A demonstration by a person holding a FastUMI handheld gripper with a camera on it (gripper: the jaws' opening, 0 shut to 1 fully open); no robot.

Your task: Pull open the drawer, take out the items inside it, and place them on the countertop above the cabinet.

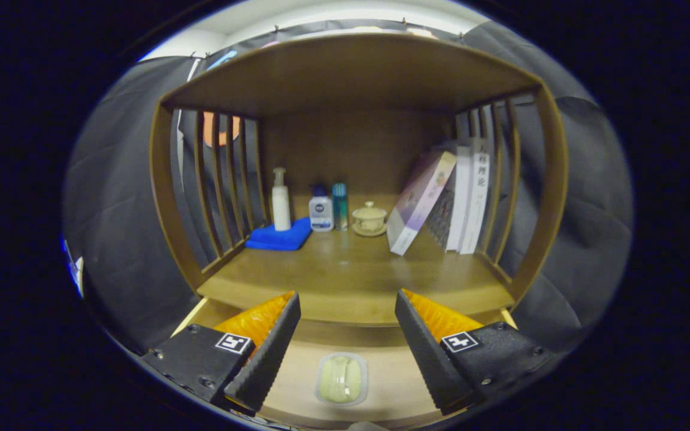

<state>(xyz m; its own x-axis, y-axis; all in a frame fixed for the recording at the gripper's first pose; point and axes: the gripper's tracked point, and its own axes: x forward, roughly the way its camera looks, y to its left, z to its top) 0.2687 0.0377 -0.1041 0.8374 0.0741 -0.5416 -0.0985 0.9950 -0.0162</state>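
Gripper (348, 311) fingers spread wide above the open drawer (297, 383); a pale green soap dish (341, 379) lies between them, countertop (351, 275) at twelve o'clock.

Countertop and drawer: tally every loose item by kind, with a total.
Bottles: 3 (pump bottle, white bottle, teal bottle)
Books: 3
Lidded cup: 1
Blue cloth: 1
Soap in drawer: 1
Total: 9

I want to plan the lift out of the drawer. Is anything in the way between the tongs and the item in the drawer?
Nothing visible. The tongs are open, and the pale green item in its clear wrapper lies on the drawer floor between the fingers, with bare wood around it.
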